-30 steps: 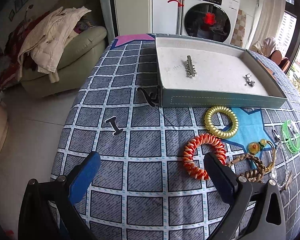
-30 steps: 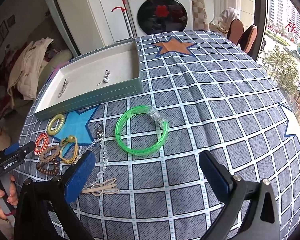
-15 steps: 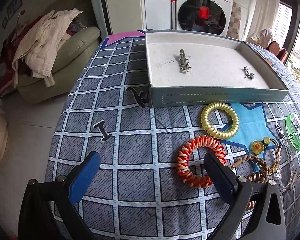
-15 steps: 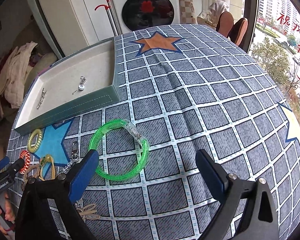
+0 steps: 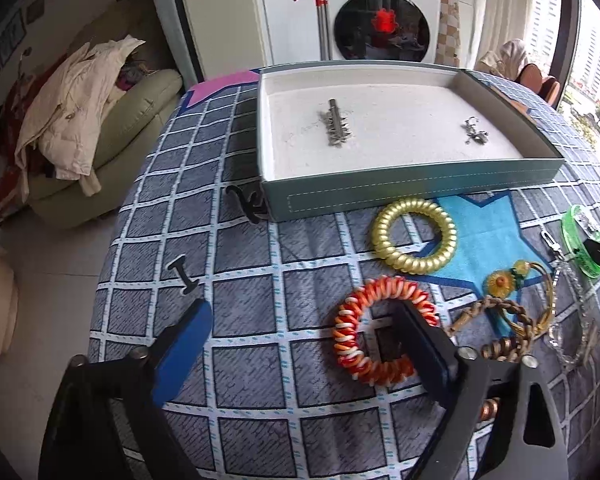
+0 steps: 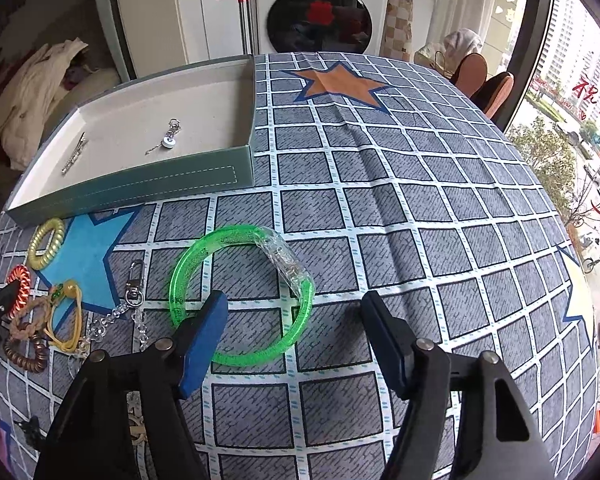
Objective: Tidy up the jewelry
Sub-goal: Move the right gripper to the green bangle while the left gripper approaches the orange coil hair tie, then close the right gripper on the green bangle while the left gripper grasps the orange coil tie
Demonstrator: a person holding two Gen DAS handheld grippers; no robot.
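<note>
My left gripper point(image 5: 303, 307) hangs open low over the cloth. Its right finger stands inside the orange-and-white coil ring point(image 5: 342, 332), so the ring's left arc lies between the jaws, untouched. My right gripper point(image 6: 295, 299) is closing around the green translucent bracelet point(image 6: 188, 264). Its left finger is inside the hoop, and the bracelet's right side lies between the pads, which do not press it. The teal tray point(image 5: 380, 196) holds a silver hair clip point(image 5: 336, 128) and a small silver charm point(image 5: 474, 132).
A gold coil ring point(image 5: 414, 236), a yellow flower band point(image 5: 500, 280), a braided rope band point(image 5: 500, 312) and a clear bead chain point(image 6: 134, 300) lie between the two grippers. Two black clips point(image 5: 184, 276) lie near the table's left edge. A sofa stands beyond it.
The left gripper eased to the right, so its right finger now sits inside the orange ring. The right gripper came down over the green bracelet, and its jaws narrowed.
</note>
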